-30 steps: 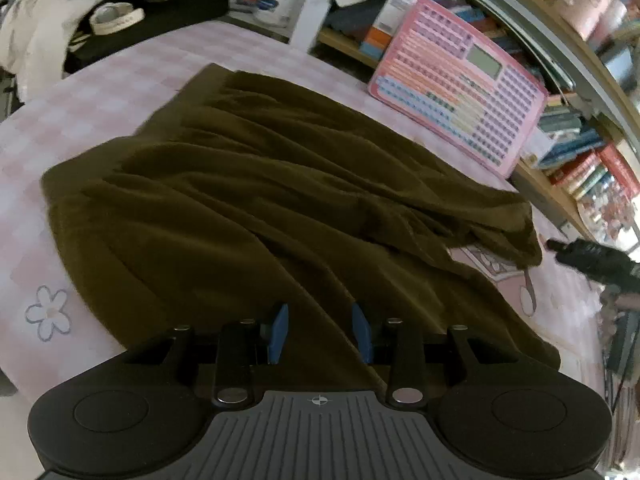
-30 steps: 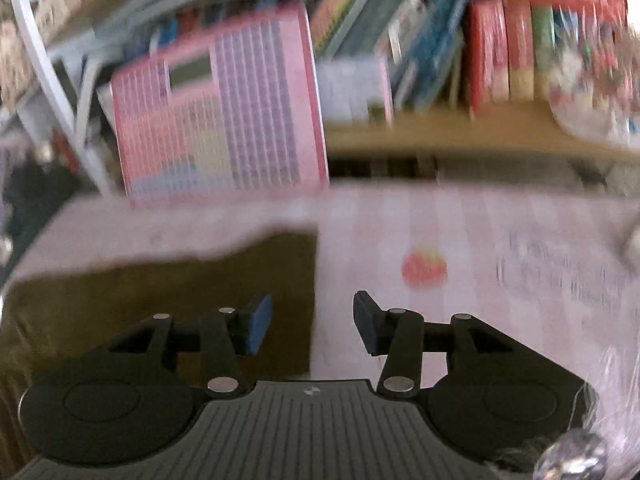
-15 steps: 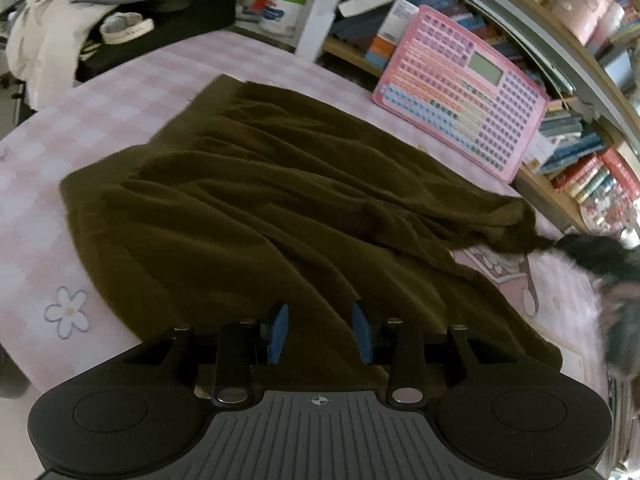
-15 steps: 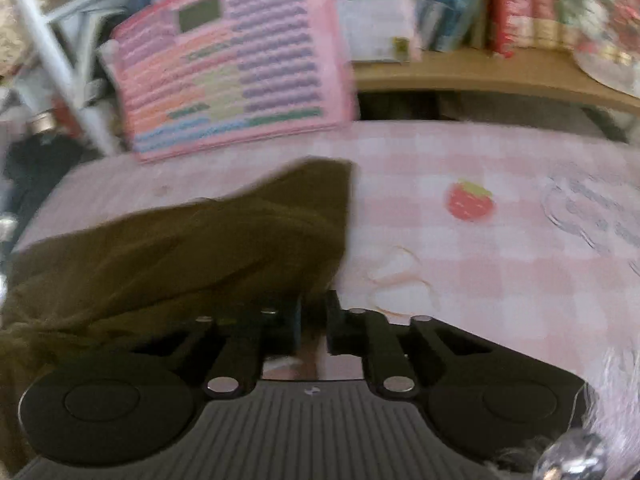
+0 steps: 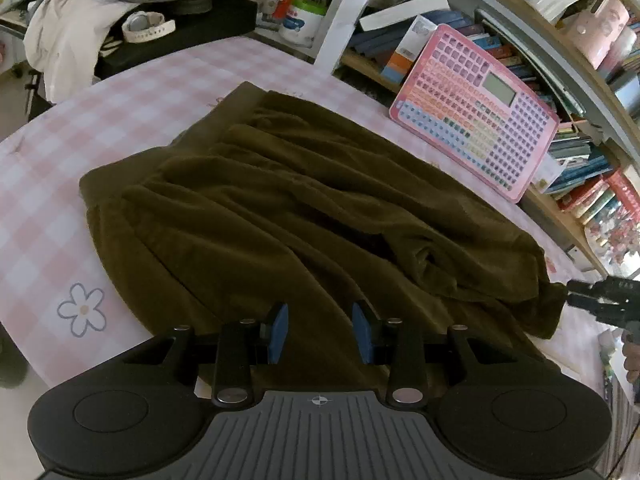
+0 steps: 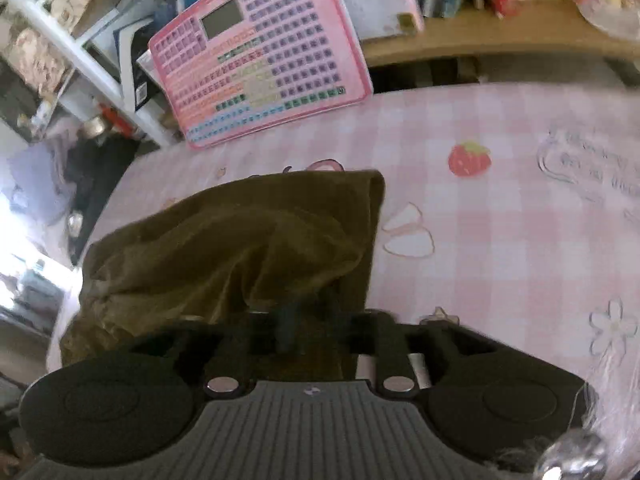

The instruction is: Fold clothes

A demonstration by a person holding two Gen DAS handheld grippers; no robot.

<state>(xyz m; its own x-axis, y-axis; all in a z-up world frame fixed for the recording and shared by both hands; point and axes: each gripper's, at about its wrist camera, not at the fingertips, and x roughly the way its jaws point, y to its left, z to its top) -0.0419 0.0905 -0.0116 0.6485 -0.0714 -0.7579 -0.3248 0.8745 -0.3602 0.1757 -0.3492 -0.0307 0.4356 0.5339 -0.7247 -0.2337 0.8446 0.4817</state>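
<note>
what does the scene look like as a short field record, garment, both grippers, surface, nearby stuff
garment: dark olive-brown soft fabric garment, spread out and wrinkled
left gripper: open, blue-padded fingers over the garment's near edge
right gripper: shut on a garment corner, cloth bunched there
surface: pink and white checked cloth with flower prints
nearby: pink rectangular keyboard toy with small screen leaning against the bookshelf
</note>
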